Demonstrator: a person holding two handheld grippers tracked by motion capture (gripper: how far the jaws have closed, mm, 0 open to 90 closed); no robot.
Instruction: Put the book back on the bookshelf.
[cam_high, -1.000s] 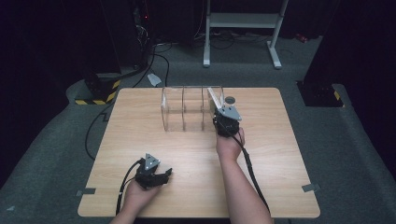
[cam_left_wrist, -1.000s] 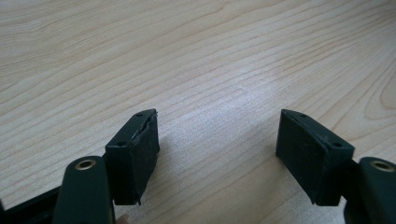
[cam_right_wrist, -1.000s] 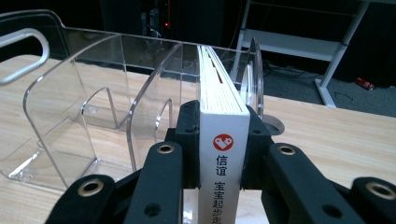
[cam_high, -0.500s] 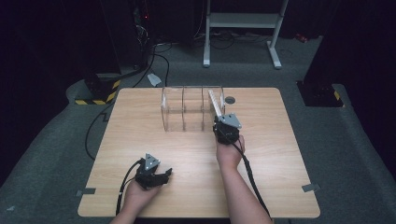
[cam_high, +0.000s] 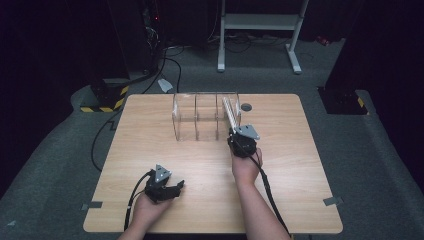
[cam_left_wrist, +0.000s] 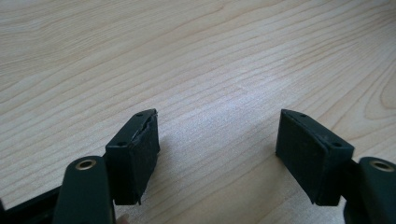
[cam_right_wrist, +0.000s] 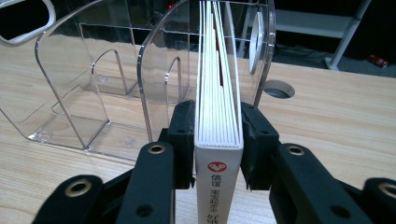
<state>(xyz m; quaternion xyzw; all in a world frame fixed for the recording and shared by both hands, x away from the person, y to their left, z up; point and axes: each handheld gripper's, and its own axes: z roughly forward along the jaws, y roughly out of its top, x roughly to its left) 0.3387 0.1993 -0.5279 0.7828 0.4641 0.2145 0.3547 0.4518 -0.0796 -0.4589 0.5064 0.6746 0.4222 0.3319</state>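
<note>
A clear acrylic rack with three compartments stands at the back middle of the wooden table. A white book stands upright, spine toward me, partly inside the rack's rightmost compartment. My right gripper is shut on it near the spine. In the right gripper view the jaws press both covers of the book, just in front of the rack's wall. My left gripper rests low at the table's front left, open. Bare wood shows between the jaws of that gripper.
A round cable hole sits in the tabletop just right of the rack. The rack's left and middle compartments hold nothing. Beyond the table lie floor cables, a black-and-yellow striped block and a white stand.
My right gripper has drawn back toward the table's near side with the book in its jaws. The left gripper has stayed where it was.
</note>
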